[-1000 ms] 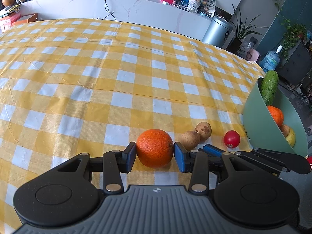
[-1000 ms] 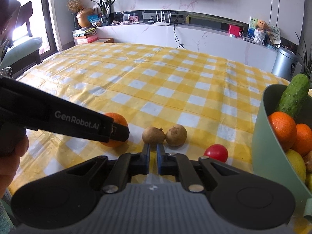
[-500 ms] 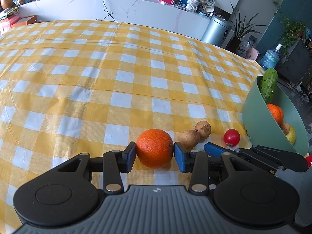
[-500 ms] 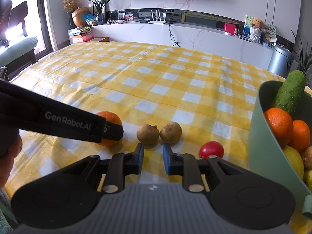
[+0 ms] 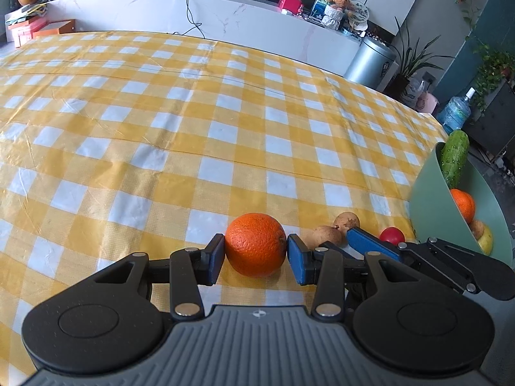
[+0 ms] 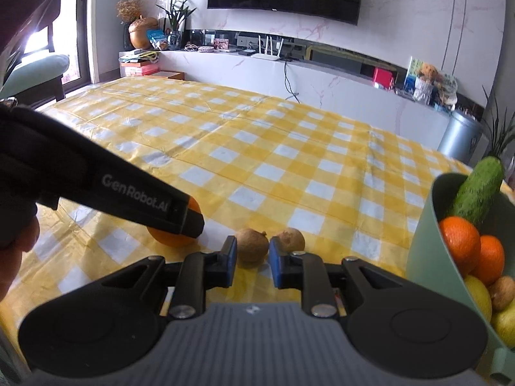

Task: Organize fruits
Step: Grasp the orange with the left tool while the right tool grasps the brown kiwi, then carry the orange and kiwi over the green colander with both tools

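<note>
While orange (image 5: 256, 244) sits clamped between left gripper (image 5: 255, 255) pads, table-level.

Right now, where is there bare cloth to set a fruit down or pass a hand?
Free: the whole checked tablecloth beyond the fruit row, toward the white counter. Crowded: the near edge, where orange, two brown fruits, red fruit, green bowl, left gripper and right gripper bunch.

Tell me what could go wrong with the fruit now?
The round orange is pinched only at its sides by the left gripper, so it might slip when lifted. The right gripper, jaws open, flanks one brown fruit; the other brown fruit sits right beside it and could get knocked and roll.
</note>
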A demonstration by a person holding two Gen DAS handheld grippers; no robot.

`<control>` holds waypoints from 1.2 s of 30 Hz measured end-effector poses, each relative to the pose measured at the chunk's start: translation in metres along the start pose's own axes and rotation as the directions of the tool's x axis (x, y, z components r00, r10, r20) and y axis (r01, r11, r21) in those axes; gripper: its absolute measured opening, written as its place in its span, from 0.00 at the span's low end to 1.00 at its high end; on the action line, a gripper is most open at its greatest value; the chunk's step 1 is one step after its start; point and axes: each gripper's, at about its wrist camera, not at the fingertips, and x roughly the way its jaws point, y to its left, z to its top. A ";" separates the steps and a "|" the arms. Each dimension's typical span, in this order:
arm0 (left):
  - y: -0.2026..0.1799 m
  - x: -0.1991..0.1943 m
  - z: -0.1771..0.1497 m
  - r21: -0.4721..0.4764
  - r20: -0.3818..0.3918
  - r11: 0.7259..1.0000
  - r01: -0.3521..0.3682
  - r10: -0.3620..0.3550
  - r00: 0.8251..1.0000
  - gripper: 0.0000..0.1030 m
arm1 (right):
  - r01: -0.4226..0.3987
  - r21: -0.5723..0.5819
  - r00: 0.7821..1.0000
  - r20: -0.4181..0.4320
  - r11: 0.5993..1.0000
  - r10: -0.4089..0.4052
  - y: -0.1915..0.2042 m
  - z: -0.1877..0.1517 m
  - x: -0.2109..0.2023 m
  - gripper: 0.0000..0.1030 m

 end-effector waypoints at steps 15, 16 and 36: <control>0.001 0.001 0.000 -0.009 -0.003 1.000 -0.002 0.002 1.000 0.46 | 0.053 -0.123 0.999 0.001 0.991 -0.053 0.017 -0.003 0.008 0.21; 0.001 0.001 0.000 -0.009 -0.003 1.000 -0.002 0.002 1.000 0.46 | 0.047 -0.121 0.999 -0.005 0.991 -0.048 0.017 -0.004 0.009 0.24; -0.004 -0.007 0.001 -0.017 0.016 1.000 0.022 -0.021 1.000 0.46 | 0.048 -0.061 0.998 0.044 0.997 -0.045 0.007 0.000 -0.006 0.21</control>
